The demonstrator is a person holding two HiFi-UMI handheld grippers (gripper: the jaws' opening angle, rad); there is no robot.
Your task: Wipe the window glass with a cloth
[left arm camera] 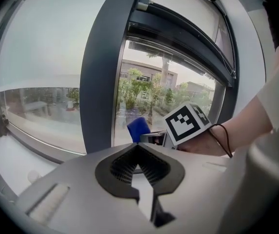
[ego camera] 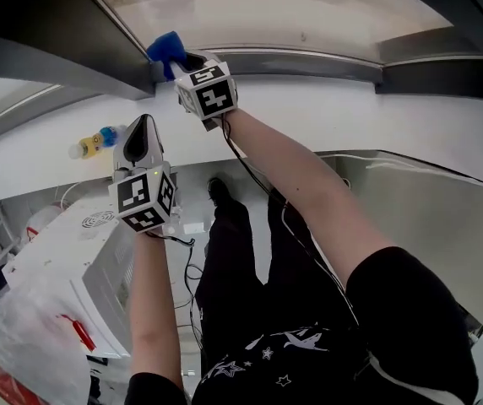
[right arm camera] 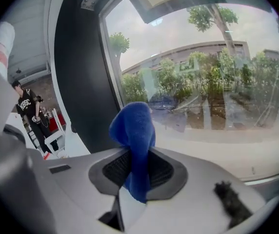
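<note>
My right gripper is shut on a blue cloth. It holds the cloth up at the window glass, right beside the dark upright frame post. In the right gripper view the blue cloth sticks up from between the ribbed pads, in front of the window glass. My left gripper hangs lower and to the left, over the white sill; its jaws are shut with nothing in them. In the left gripper view that gripper faces the blue cloth.
A yellow bottle with a blue cap lies on the sill to the left. A white unit and cables stand below on the left. A grey sloped panel is at the right. A person stands far back indoors.
</note>
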